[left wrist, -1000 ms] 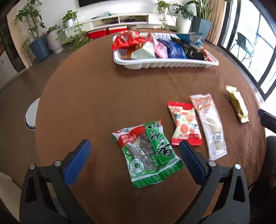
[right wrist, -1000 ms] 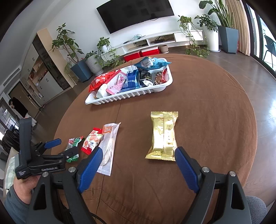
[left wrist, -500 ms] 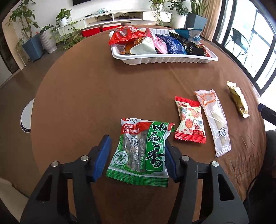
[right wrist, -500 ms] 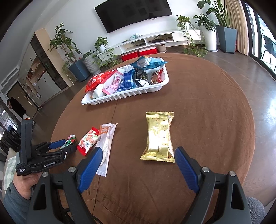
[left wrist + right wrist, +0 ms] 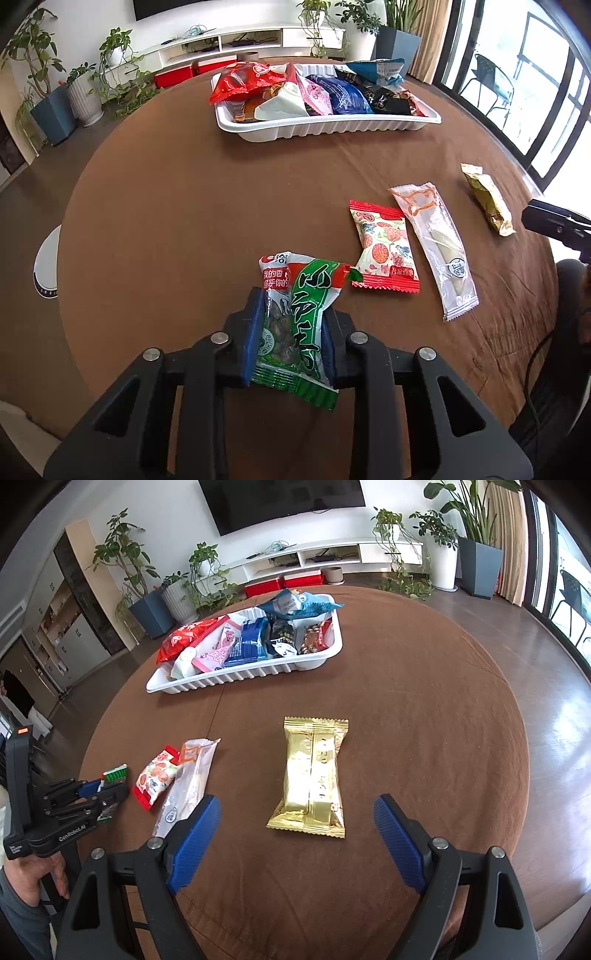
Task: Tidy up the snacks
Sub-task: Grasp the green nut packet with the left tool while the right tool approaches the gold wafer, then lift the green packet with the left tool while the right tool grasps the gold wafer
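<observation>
My left gripper (image 5: 293, 321) is closing on a green snack packet (image 5: 306, 295), whose sides are crumpled between the blue pads; the right wrist view shows that gripper (image 5: 99, 794) in a person's hand (image 5: 48, 871). My right gripper (image 5: 297, 805) stands open just short of a gold packet (image 5: 314, 775) that lies flat on the brown table. A white tray (image 5: 325, 127) holding several snack packets sits at the far side. Between the two grippers lie a red-and-white packet (image 5: 384, 247) and a long clear packet (image 5: 432, 240).
The round table (image 5: 424, 701) has bare cloth between the loose packets and the tray (image 5: 236, 675). A white round object (image 5: 46, 262) shows past the table's left edge. Potted plants and a low TV shelf stand behind.
The left gripper's jaws have come together around the green packet, which now stands bunched up and turned between the pads. The right gripper has stayed open over the gold packet.
</observation>
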Motion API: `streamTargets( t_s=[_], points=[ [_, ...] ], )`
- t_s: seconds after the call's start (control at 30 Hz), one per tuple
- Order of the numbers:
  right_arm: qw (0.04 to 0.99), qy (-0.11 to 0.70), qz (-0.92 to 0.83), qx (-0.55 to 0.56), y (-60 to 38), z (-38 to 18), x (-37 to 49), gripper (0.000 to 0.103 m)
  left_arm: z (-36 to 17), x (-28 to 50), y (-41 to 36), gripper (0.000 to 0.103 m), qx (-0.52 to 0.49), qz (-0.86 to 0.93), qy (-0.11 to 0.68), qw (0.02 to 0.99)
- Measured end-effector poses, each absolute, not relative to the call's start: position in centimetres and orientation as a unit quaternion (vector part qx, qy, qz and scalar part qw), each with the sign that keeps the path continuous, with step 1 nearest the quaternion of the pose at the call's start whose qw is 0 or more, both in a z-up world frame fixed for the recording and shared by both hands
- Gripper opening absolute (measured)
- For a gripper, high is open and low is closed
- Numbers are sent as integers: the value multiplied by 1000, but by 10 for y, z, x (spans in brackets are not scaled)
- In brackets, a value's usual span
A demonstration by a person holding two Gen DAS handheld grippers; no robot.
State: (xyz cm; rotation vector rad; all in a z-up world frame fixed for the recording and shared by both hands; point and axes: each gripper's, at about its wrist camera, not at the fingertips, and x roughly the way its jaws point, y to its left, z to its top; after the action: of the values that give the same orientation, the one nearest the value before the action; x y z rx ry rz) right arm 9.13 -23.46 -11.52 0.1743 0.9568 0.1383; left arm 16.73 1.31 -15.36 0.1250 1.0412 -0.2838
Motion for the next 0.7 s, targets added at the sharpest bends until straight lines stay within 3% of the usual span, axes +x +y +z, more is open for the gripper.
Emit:
streamTargets(
  t_s=[0.23,0.7],
  points=[
    [877,471,63,68,-233,-120,104,85,-151,162,16,24,44,-146,492,857],
    [859,506,62,34,-225,-140,124,62,-149,159,18,24,7,-169,492,854]
  ],
)
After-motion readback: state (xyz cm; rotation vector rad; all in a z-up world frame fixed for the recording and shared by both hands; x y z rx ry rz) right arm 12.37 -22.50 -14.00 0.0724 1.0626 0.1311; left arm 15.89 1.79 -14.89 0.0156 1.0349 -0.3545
